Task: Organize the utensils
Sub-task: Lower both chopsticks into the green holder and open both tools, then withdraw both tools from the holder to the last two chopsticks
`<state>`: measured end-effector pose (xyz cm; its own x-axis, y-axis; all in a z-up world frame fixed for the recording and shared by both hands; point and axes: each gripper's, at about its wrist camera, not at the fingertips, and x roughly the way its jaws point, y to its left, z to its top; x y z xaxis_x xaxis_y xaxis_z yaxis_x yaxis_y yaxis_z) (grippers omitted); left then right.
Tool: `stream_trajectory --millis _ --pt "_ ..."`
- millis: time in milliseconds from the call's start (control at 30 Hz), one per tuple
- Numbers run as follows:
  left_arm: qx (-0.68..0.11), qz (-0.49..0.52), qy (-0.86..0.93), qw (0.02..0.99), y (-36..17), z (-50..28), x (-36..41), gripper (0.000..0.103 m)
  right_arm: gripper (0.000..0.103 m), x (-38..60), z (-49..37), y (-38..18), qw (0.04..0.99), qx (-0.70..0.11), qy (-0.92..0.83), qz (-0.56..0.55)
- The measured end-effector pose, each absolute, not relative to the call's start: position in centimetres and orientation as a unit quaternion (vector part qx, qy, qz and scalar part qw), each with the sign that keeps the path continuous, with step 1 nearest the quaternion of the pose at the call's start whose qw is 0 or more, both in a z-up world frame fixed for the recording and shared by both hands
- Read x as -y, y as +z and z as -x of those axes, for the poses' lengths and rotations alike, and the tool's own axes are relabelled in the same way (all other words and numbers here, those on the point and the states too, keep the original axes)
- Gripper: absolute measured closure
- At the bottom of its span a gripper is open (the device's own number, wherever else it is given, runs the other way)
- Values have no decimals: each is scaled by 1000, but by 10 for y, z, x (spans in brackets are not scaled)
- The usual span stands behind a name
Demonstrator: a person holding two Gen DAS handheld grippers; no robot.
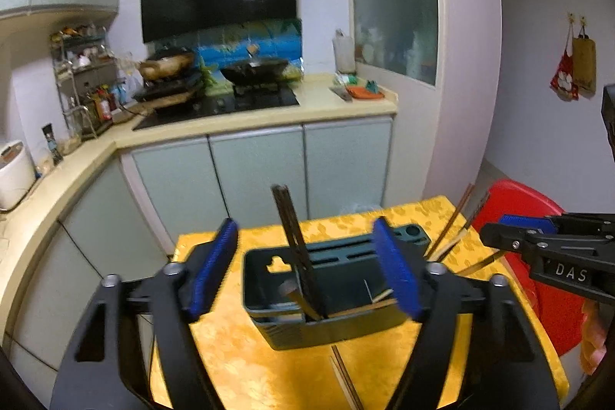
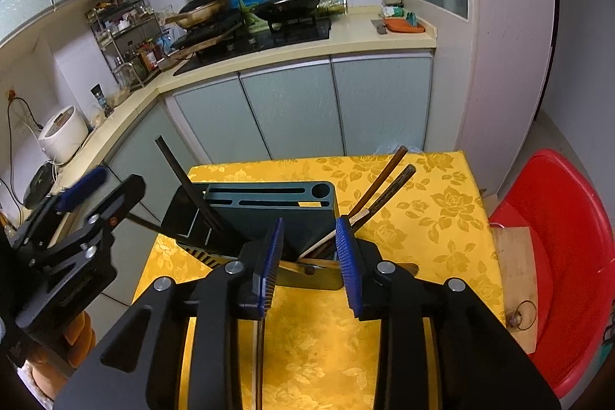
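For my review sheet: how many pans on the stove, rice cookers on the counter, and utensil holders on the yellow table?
Pans: 2
Rice cooker: 1
Utensil holder: 1
Total: 4

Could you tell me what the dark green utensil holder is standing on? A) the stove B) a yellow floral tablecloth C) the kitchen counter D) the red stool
B: the holder stands on the yellow tablecloth, away from the counter.
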<state>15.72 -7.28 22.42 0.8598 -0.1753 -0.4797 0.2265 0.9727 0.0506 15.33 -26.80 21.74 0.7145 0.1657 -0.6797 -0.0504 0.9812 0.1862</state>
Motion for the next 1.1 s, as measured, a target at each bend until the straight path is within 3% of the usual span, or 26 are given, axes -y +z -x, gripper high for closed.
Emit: stream_trajectory --millis 233,533,1100 --pt "-238 -51 -104 964 223 -144 65 18 75 270 -127 224 933 -349 58 -69" --pt "-256 -48 -105 960 195 -126 53 17 75 266 -84 219 947 -314 56 -47" --pt "-318 -67 -97 941 86 -74 33 17 75 252 -13 110 947 -319 38 2"
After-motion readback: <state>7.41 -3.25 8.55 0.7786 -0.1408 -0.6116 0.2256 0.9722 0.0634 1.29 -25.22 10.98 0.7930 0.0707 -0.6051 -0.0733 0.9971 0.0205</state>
